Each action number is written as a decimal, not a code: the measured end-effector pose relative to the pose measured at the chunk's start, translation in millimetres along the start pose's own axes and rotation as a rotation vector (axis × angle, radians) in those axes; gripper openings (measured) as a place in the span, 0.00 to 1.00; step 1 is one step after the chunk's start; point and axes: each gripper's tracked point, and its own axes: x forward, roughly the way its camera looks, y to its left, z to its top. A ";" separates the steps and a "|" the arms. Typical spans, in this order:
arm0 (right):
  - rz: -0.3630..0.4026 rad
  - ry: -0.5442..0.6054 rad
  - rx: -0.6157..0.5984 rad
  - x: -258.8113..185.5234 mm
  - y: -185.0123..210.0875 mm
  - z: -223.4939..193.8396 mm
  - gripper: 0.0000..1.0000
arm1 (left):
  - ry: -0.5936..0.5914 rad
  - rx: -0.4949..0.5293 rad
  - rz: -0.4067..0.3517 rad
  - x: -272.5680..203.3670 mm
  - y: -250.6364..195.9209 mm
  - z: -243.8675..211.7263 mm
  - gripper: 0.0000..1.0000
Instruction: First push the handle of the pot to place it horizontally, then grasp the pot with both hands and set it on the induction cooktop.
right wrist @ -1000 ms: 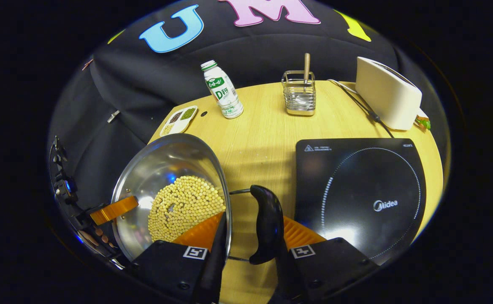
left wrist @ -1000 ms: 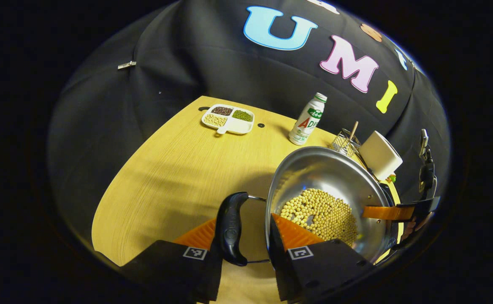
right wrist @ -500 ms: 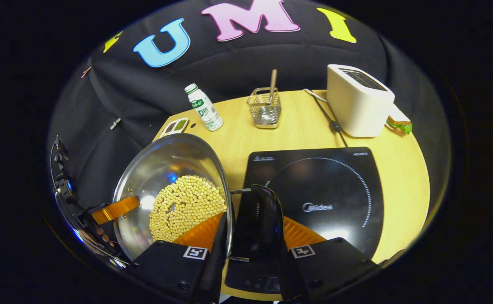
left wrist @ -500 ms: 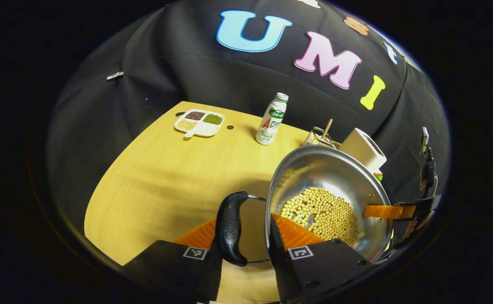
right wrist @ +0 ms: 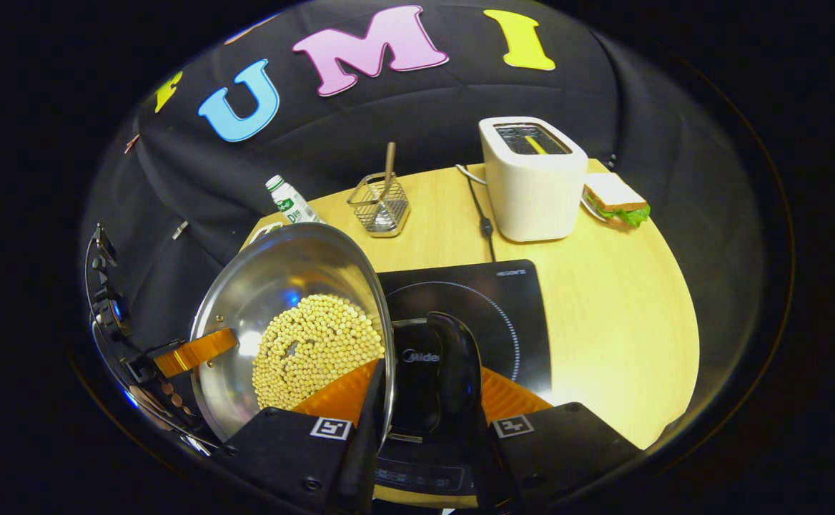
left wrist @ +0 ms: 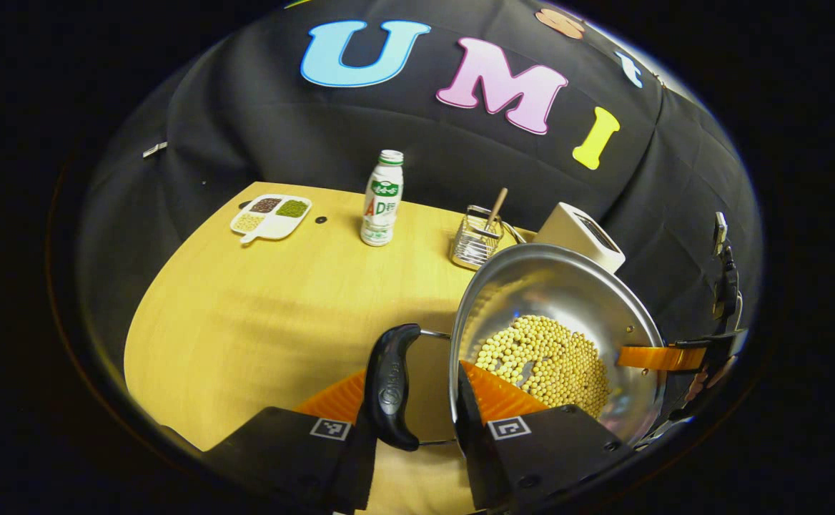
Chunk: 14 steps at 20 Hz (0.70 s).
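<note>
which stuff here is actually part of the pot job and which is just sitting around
In the job: pot with beans, its handles, induction cooktop, left gripper, right gripper.

Lying about: toaster, sandwich, wire utensil holder, drink bottle, divided dish.

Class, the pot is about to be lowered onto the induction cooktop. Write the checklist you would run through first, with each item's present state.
1. Left gripper clamped across the pot wall and handle: ok.
2. Right gripper clamped the same way on the opposite side: ok.
3. Beans all inside the pot: ok.
4. Visible induction cooktop surface bare: ok.
5. Pot centred over the cooktop ring: cannot tell.
</note>
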 end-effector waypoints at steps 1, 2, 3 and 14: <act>-0.003 -0.002 0.002 -0.4 -10.3 1.7 0.57 | -0.001 0.003 -0.004 3.2 -8.7 -0.7 0.54; -0.005 -0.004 0.005 -0.6 -20.4 1.5 0.57 | 0.001 0.003 -0.008 7.2 -17.0 -1.6 0.55; -0.008 -0.003 0.006 -0.5 -29.5 2.8 0.57 | 0.003 0.003 -0.010 10.5 -25.2 -2.9 0.55; -0.019 0.040 0.037 29.6 -100.2 4.1 0.57 | 0.033 -0.009 0.011 64.0 -71.3 -24.5 0.55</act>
